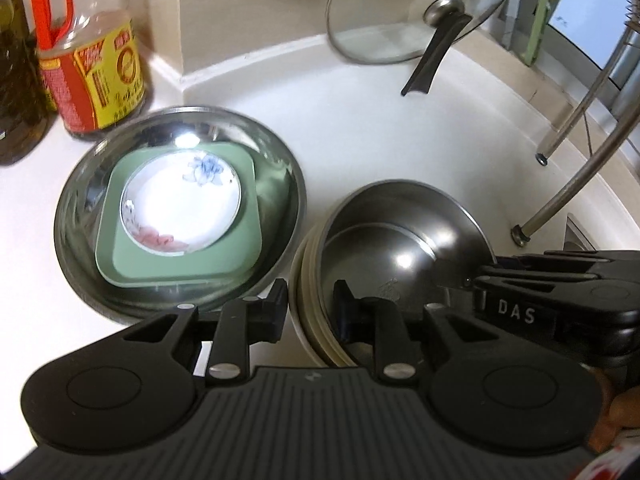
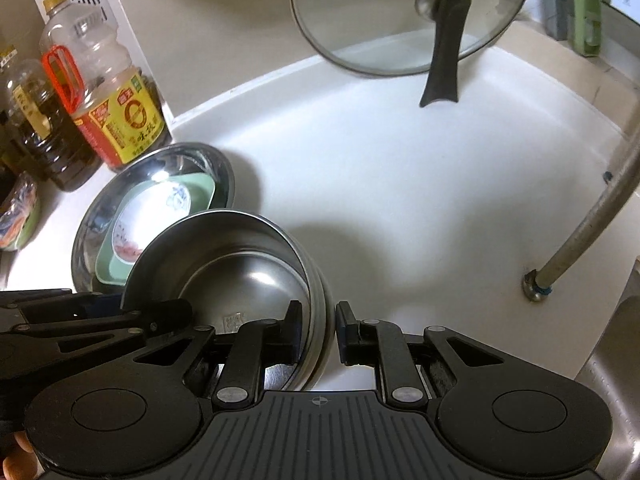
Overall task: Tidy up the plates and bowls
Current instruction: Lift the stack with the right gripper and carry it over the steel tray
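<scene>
at the far left of my view stand a dark oil bottle (image 2: 44, 136) and a soy sauce bottle (image 1: 86, 64) with a red handle and yellow label, both upright on the white tabletop (image 1: 380, 128). just right of them rests the wide steel basin (image 1: 72, 216), mouth up, holding a green square plate (image 1: 184, 264) lying flat with a small white saucer (image 1: 180, 200) on top, its blue flower toward the back wall and a red motif toward me.

next comes the bowl stack (image 1: 310, 280): cream-rimmed bowls nested under a steel bowl (image 1: 404, 240). the stack is tipped, its open mouth facing up and toward the basin side in the right wrist view, and its lower edge seems just clear of the tabletop, though i can't be sure from here. my left claw (image 1: 310, 312) has narrow jaws pinching the stack's rim on the basin side, one finger outside and one inside the steel bowl. my right claw (image 2: 318, 330) is likewise narrow, clamped over the opposite rim, one finger inside the bowl and one outside the ribbed wall.

further right, a glass pot lid (image 2: 412, 20) leans against the back wall, knob facing me, with a black handle (image 2: 444, 56) running down to the tabletop. at the far right, slanted metal legs (image 1: 568, 208) come down on small feet.
</scene>
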